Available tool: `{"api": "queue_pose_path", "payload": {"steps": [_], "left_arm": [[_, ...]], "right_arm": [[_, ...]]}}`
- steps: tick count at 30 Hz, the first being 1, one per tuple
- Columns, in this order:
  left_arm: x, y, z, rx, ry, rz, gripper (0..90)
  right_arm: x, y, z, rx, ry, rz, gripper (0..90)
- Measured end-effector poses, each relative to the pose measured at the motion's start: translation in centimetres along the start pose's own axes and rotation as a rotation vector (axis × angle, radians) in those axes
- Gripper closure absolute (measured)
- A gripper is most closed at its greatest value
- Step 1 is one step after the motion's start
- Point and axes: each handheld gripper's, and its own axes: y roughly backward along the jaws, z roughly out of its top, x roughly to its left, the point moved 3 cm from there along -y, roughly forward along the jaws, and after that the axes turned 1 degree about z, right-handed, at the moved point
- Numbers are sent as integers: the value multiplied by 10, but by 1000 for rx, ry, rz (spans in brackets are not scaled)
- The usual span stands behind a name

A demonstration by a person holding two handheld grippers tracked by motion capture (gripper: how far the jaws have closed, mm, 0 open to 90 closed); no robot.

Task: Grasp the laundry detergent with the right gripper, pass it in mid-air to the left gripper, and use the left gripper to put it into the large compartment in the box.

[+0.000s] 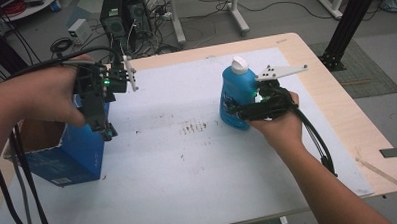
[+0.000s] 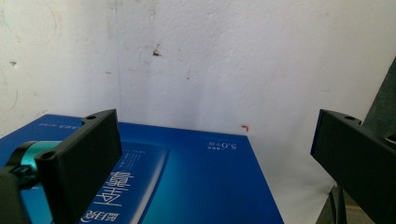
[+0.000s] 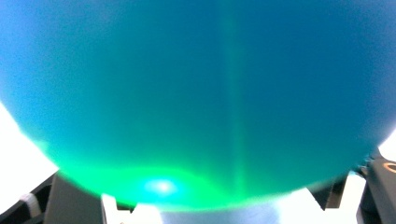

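High view shows the upright blue plastic bottle with a white cap (image 1: pixel 237 93) standing right of the middle of the white mat (image 1: pixel 188 162), the right gripper (image 1: pixel 235 109) around its lower body from the side; whether the pads already press I cannot tell; the bottle's blue wall (image 3: pixel 196 93) sits right up against that gripper's camera. Left gripper (image 2: pixel 215 154), jaws wide and holding nothing, hangs over the open blue cardboard box (image 1: pixel 73 151) at the mat's left edge. Squeeze squarely and low before lifting, I'd judge; keep the bottle vertical.
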Motion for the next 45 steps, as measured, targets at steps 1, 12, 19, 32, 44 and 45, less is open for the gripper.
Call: {"api": "queue_pose_path", "payload": {"steps": [1,12,19,32,44,45], "left_arm": [[0,0,0,1,0,0,17],[1,0,-1,1,0,1,17],[-1,0,-1,2,13,-1,17],[-2,1,1,-1,12,-5,17],[-4,3,4,-21,10,-22,18],[-5,3,5,-25,13,-25,17]], "right_arm": [[0,0,0,0,0,-1,269],[3,-3,0,-5,20,-14,347],[7,-4,0,-18,52,-33,421],[8,-3,1,-15,82,-26,462],[24,13,17,-20,138,42,461],[27,15,19,-22,143,56,461]]}}
